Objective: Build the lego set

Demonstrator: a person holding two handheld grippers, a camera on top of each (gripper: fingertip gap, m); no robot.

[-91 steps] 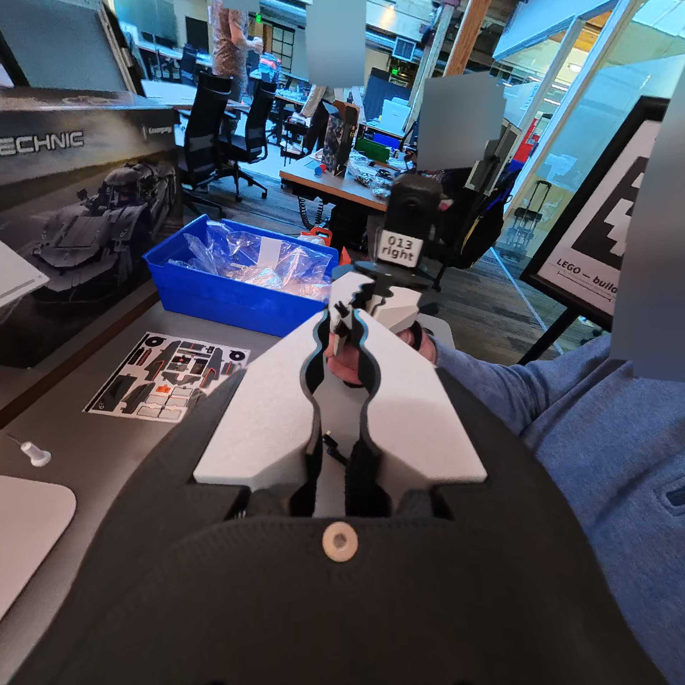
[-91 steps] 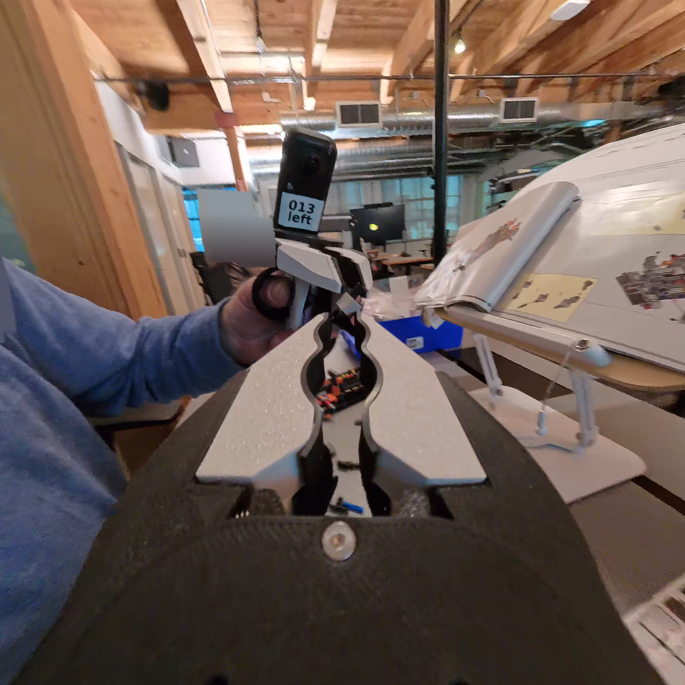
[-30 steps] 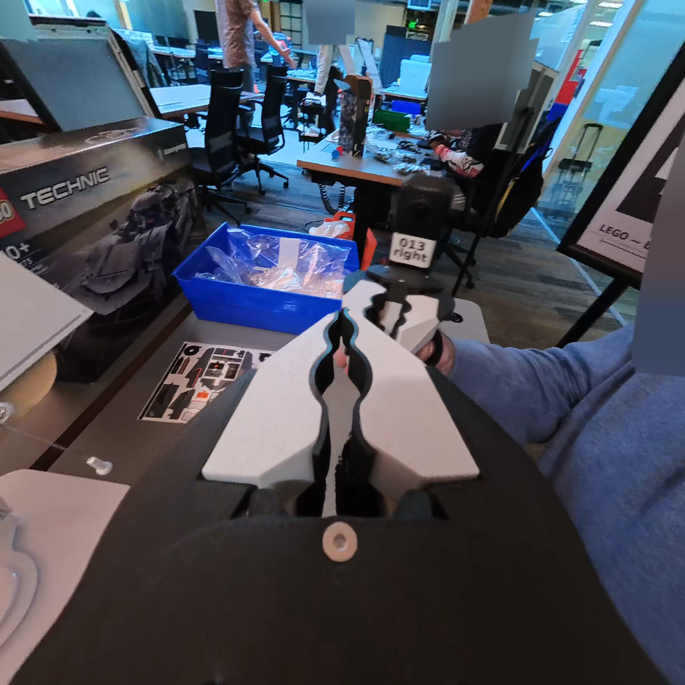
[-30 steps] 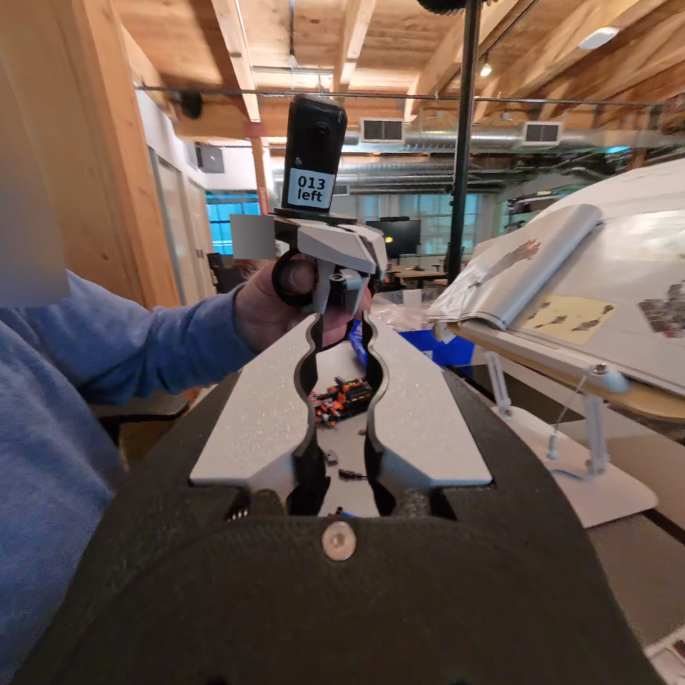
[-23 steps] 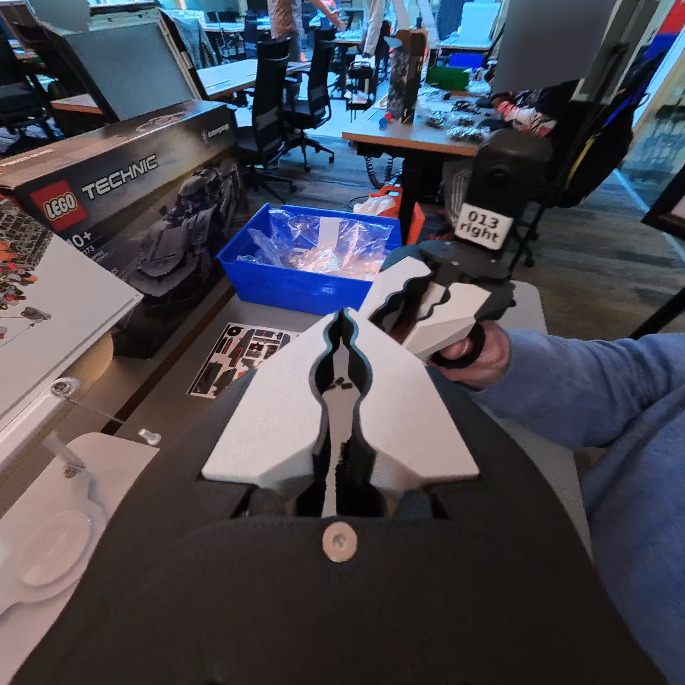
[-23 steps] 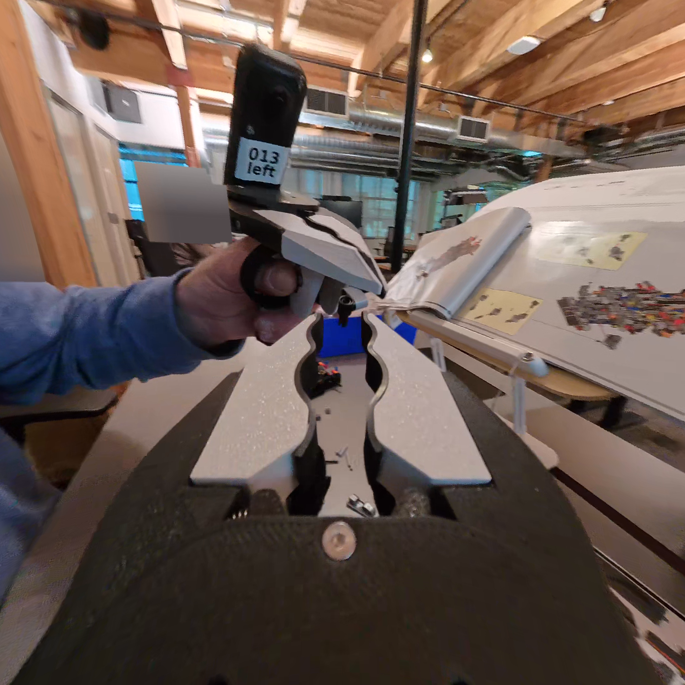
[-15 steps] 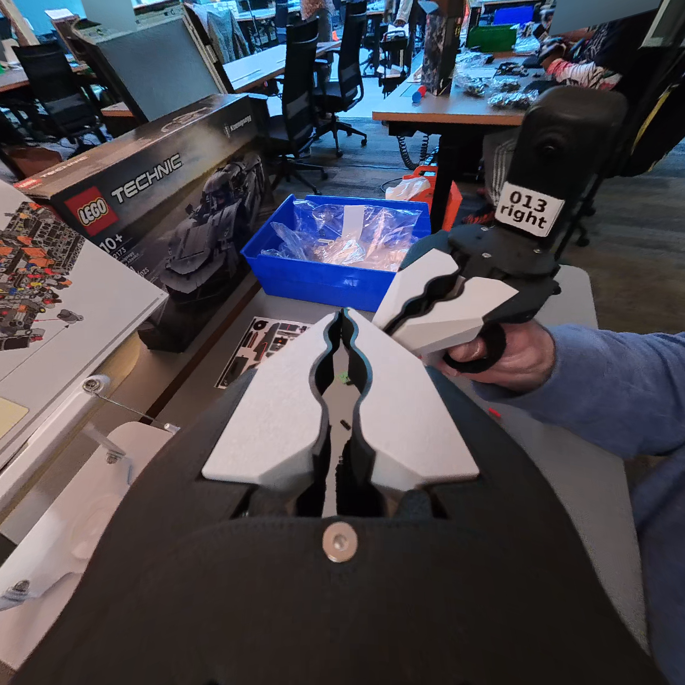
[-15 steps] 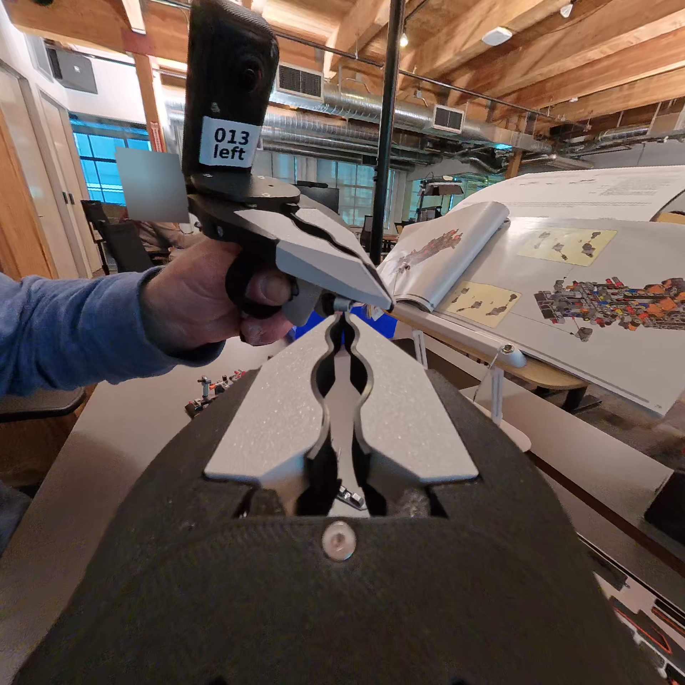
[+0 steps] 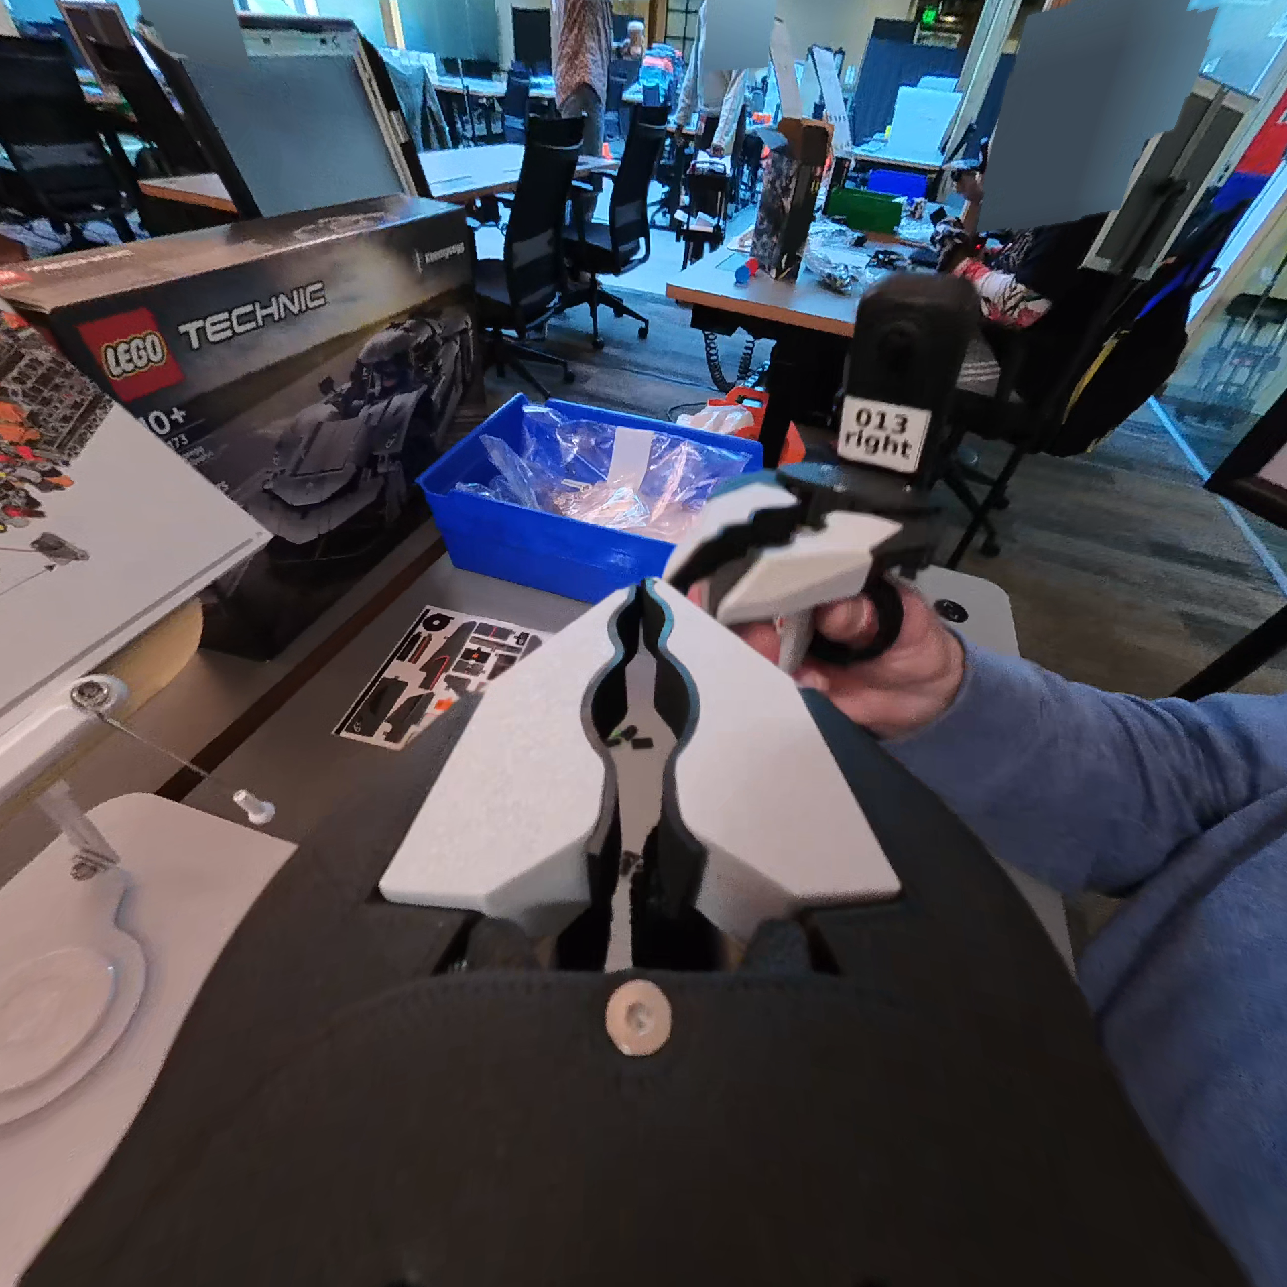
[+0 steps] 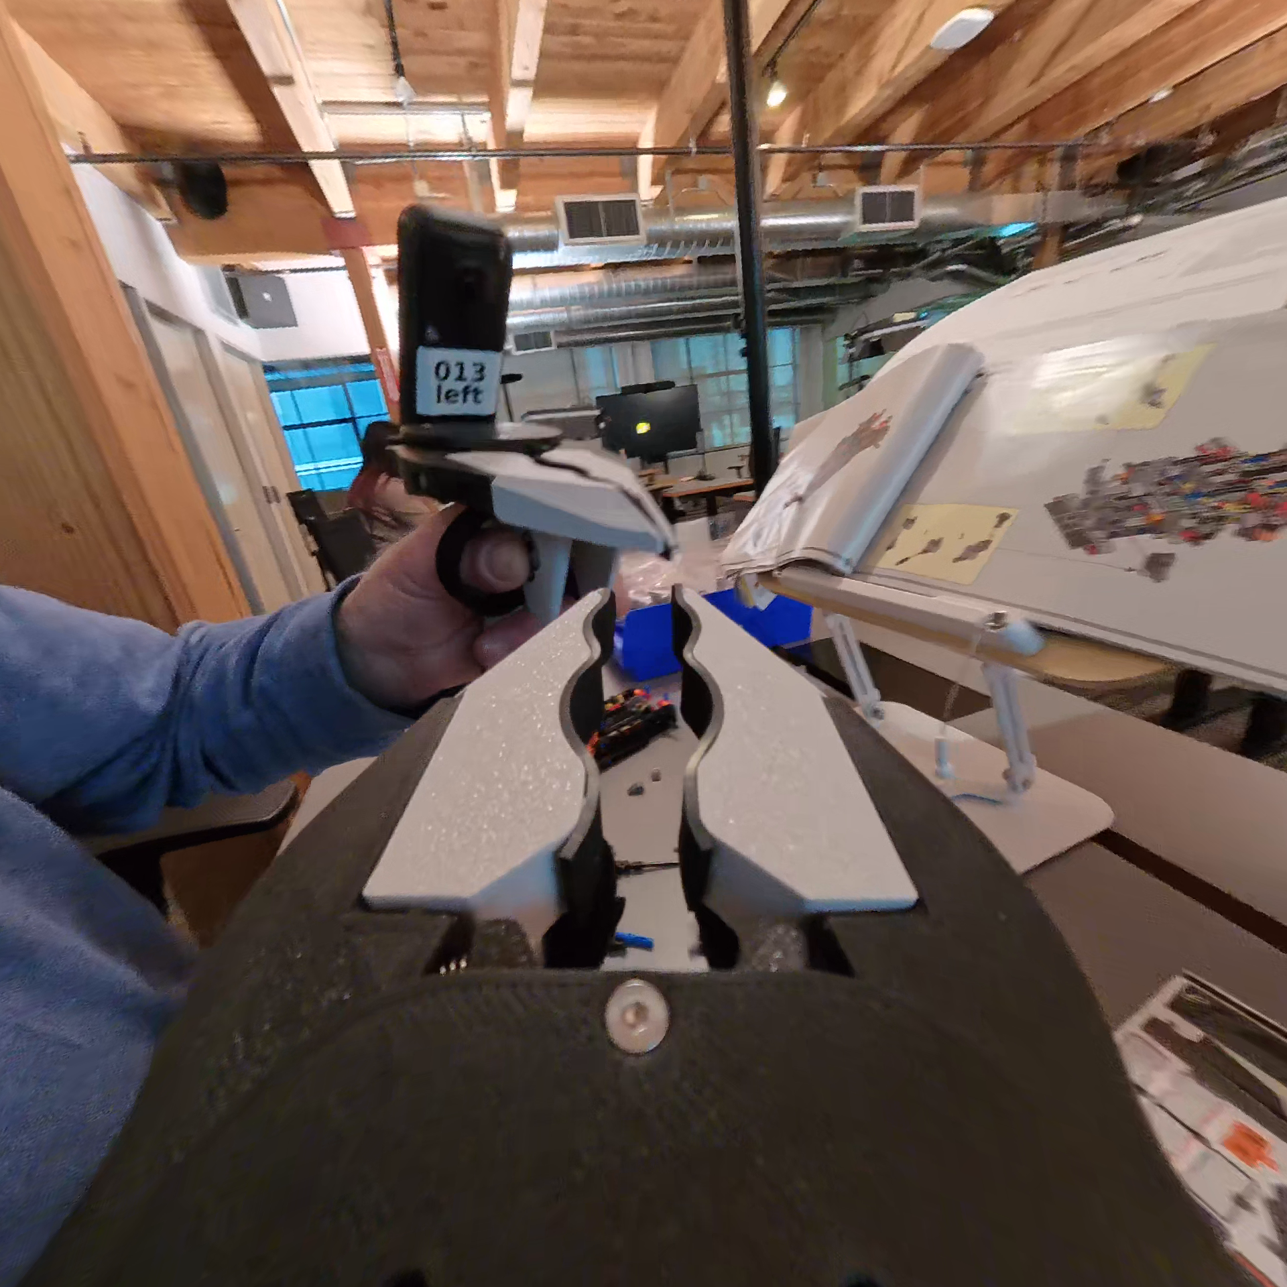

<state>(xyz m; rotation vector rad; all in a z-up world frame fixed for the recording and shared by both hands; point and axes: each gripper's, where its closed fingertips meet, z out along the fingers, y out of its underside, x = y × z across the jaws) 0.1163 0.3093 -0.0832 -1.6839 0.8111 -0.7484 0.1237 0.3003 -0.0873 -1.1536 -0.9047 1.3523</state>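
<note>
Part-built lego set (image 10: 630, 724) on table

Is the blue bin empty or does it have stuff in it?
Not empty: the blue bin holds crumpled clear plastic bags.

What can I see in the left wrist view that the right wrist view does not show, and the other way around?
Only the left wrist view shows the dark set box and the clear bags lying inside the blue bin.

Only the right wrist view shows the half-built model, loose small parts near it, and the open manual on its stand.

Both show the bin, the sticker sheet, the grey table, and both tools: left gripper shut, right gripper open.
</note>
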